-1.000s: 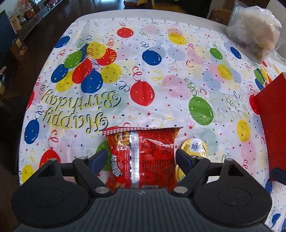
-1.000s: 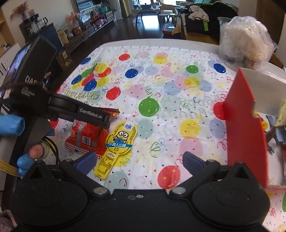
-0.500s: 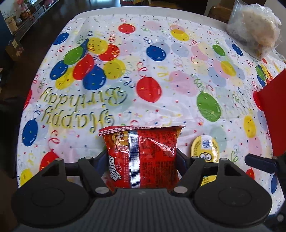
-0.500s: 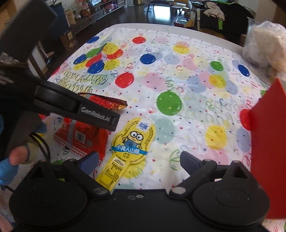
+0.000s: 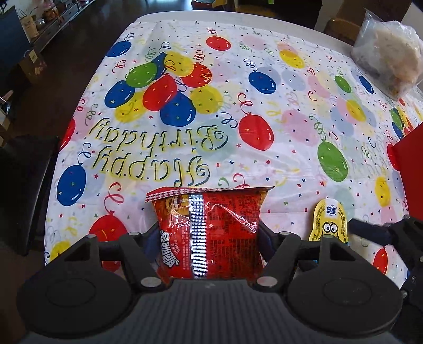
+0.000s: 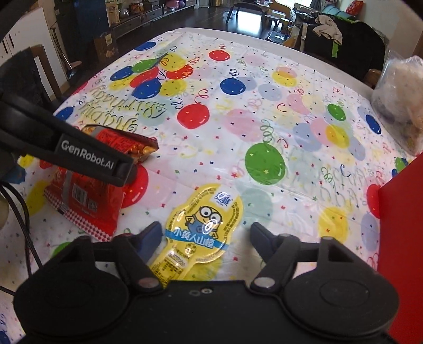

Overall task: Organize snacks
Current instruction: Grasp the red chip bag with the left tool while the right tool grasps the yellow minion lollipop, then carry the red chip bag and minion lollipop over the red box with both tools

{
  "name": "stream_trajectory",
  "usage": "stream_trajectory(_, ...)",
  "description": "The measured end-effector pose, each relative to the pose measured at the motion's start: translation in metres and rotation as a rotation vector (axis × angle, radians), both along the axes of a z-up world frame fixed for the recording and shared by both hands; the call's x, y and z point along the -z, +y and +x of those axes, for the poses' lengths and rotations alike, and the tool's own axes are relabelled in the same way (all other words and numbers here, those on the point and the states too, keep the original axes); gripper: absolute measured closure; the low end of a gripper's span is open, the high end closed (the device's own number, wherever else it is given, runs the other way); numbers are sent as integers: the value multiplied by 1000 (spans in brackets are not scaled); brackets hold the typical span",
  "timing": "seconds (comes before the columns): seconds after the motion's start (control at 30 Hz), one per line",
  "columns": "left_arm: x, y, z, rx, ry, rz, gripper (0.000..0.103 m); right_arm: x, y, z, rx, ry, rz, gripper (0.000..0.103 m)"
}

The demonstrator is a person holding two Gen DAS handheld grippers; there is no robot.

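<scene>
The left gripper (image 5: 206,232) clamped the red snack bag (image 5: 208,232); just beside the bag, the right gripper's (image 6: 205,235) closing fingers straddled the yellow snack pack (image 6: 203,225), untouched. Beyond the bag, open counter (image 5: 264,79).

we're in somebody's home, folks, a lived-in living and dining room: a table (image 6: 330,68) under a "happy birthday" balloon tablecloth (image 5: 238,111) fills the middle. up at eleven o'clock, a low cabinet (image 6: 137,16) crowded with knick-knacks runs along dark wood flooring (image 6: 246,16), and at one o'clock clothes (image 6: 327,29) are heaped over a dark seat, with a chair back (image 5: 341,31) tucked at the table's far edge.
</scene>
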State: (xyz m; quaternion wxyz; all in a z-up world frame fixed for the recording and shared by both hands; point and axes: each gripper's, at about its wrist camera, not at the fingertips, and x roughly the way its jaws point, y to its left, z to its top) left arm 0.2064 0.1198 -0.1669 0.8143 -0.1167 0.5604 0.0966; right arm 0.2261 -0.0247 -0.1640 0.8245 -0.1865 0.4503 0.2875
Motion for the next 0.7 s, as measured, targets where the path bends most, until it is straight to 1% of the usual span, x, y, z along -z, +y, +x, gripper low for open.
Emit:
stream_trajectory(0.03,0,0,-1,-2,0,-1,33,-1,0,-1,-2,0,4,48)
stream_trajectory(0.1,0,0,-2,-6,3,0,33,-1,-1,-2,-11,-5,2,52)
stream_trajectory(0.33,-8,-4,-9,-2,-4,-2,33,-9,-16,-7,7,-12,36,52)
stream_trajectory(0.7,-42,-25,-28,66,-42,-1,33,-51,-48,-28,1,-44,120,52)
